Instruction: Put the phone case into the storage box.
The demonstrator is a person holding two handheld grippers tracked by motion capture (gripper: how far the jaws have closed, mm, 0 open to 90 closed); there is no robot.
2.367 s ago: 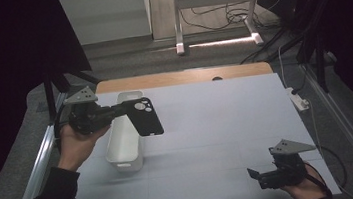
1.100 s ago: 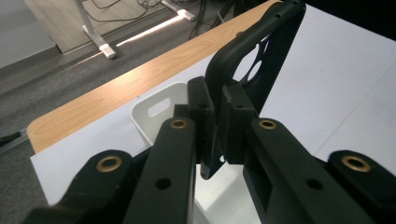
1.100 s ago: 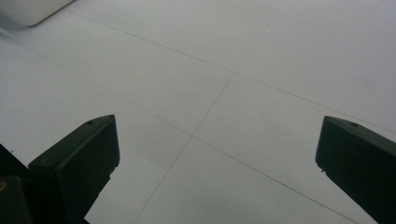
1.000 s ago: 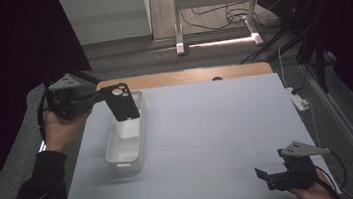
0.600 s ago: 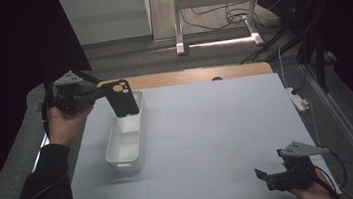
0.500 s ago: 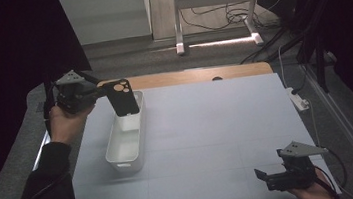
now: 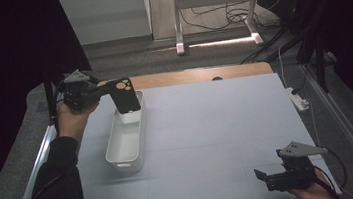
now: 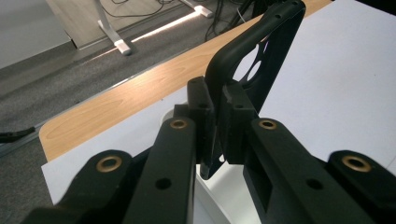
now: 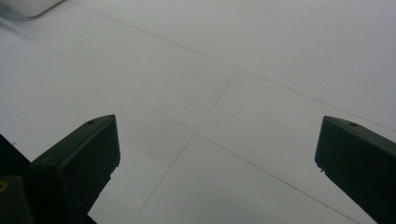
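While left tongs (image 7: 104, 91) clamp case (image 7: 126, 95), tabletop (image 7: 217, 125) open.

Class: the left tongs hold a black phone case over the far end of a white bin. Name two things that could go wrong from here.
1. The left tongs pinch the phone case only by one thin edge, so it might twist or slip.
2. The case hangs over the far end of the narrow white bin; released tilted, it could catch the rim or land outside on the table.
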